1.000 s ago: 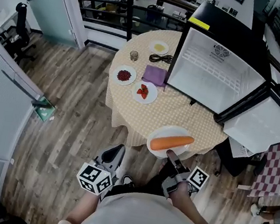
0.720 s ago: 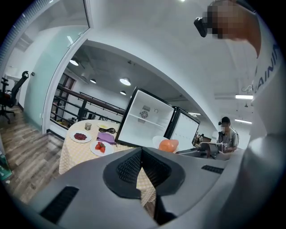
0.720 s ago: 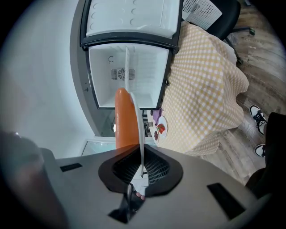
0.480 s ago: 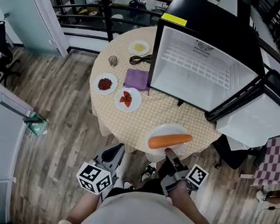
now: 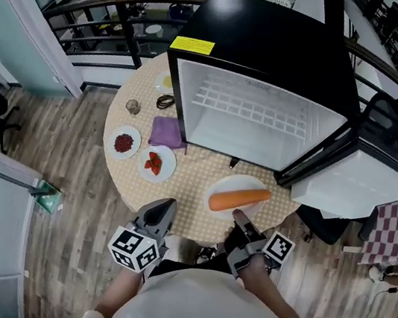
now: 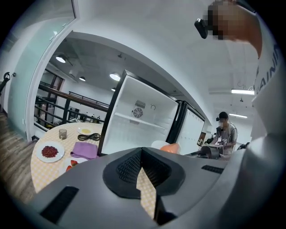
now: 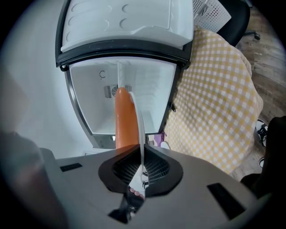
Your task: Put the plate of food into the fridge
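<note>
A white plate (image 5: 237, 191) carries one long orange carrot (image 5: 239, 198). It hangs level over the near edge of the round table, in front of the open black fridge (image 5: 267, 45). My right gripper (image 5: 237, 218) is shut on the plate's near rim. In the right gripper view the plate (image 7: 141, 127) shows edge-on between the pads, with the carrot (image 7: 124, 117) pointing at the fridge's white inside (image 7: 98, 98). My left gripper (image 5: 163, 209) hangs low at the table's near side, shut and holding nothing. In its own view the left gripper (image 6: 142, 153) faces the fridge (image 6: 138, 120).
The fridge door (image 5: 358, 177) stands swung open to the right. On the yellow checked table (image 5: 190, 187) left of the fridge lie a strawberry plate (image 5: 156, 163), a plate of red berries (image 5: 124, 142), a purple cloth (image 5: 166, 131), a glass (image 5: 133, 106) and a cable (image 5: 166, 101). A person (image 6: 225, 132) stands off to the right.
The fridge and table have drawn nearer and larger in the head view. The plate with the carrot stays in the right gripper, now closer to the fridge opening. The left gripper kept its place.
</note>
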